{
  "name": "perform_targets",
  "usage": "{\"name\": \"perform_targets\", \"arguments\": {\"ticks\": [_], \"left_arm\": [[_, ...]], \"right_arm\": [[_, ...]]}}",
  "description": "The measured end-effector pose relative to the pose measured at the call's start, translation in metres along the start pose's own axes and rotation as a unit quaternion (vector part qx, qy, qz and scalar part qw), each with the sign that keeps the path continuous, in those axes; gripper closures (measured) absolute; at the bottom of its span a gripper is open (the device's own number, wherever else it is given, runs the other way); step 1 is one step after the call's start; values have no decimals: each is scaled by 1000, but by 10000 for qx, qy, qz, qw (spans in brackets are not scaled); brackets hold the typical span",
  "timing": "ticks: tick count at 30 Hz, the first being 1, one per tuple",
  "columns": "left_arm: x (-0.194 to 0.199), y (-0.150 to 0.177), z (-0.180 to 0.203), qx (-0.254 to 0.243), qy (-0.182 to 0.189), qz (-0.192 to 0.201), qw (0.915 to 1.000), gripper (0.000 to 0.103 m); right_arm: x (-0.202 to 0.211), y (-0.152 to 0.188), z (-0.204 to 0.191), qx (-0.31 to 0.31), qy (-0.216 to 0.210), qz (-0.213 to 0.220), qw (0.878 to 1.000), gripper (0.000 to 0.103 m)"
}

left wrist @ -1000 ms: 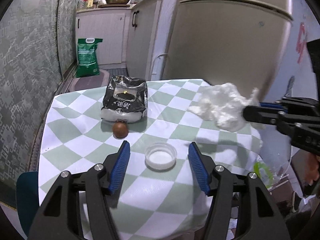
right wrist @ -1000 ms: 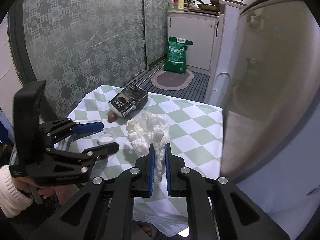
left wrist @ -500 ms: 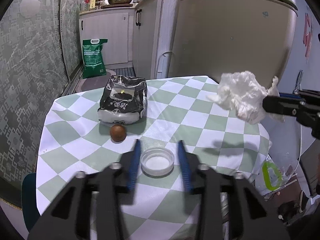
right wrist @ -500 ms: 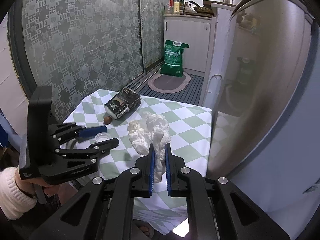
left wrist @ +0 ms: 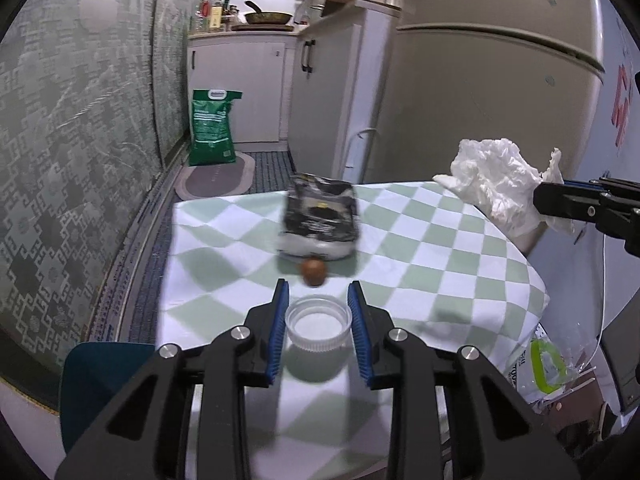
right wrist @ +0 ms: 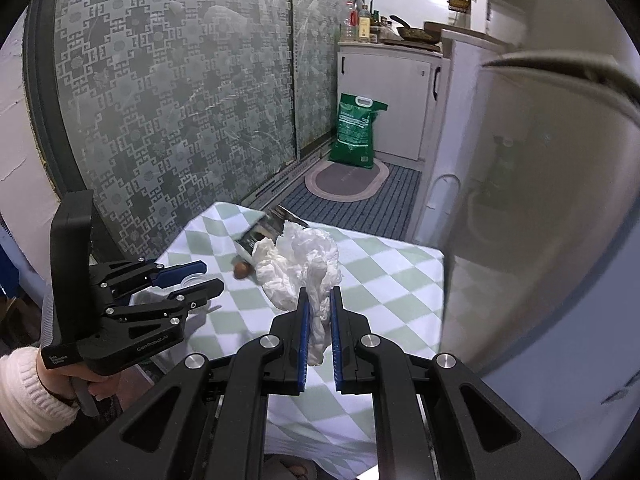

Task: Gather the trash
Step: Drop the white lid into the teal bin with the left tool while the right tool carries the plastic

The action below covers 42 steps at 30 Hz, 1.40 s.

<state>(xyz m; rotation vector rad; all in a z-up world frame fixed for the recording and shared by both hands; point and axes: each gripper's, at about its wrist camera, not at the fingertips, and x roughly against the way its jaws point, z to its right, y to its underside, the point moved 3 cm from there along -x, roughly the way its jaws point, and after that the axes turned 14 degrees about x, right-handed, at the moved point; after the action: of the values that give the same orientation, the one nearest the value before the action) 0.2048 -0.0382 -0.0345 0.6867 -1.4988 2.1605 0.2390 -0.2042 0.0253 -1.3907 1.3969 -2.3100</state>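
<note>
On the left gripper's [right wrist: 192,278] black body, seen from the right wrist view, small white lettering reads "GenRobot.AI"; print on the green sack [right wrist: 357,130] standing on the kitchen floor and on the black packet [left wrist: 319,216] lying on the checked tablecloth [left wrist: 440,240] is too blurred to read. The left gripper [left wrist: 318,310] has its blue pads pressed against both sides of a clear plastic lid [left wrist: 319,323], clamped on it above the cloth's near edge, with a small brown round object [left wrist: 313,272] just beyond it, touching the packet's near end. The right gripper [right wrist: 319,320] pinches a crumpled white tissue [right wrist: 300,268], held up over the table. Only the left wrist view shows a clear bag with a green ring [left wrist: 546,364] down past the table's right edge.
</note>
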Motion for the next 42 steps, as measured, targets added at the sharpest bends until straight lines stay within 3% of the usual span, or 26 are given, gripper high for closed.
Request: {"name": "perform_targets", "arguments": {"ticks": [13,19,29,42], "left_arm": [[40,-16,-70,305,-215,258,9990,71],[44,-13,-109,430,-431,192,9980,71],[43,3,-172,656,-839,-111,9942,71],[20,45,-235,1060,-1124,-868,9842,71]], "right_arm": [[-16,-51,-57,367,-242,113,9990,94],[-23,-71,-84,517,-378,154,9978,94],[-40,-97,-125,742,-617,151,9952,94],[-78,-110,-167,881,-976,-78,9913,94]]}}
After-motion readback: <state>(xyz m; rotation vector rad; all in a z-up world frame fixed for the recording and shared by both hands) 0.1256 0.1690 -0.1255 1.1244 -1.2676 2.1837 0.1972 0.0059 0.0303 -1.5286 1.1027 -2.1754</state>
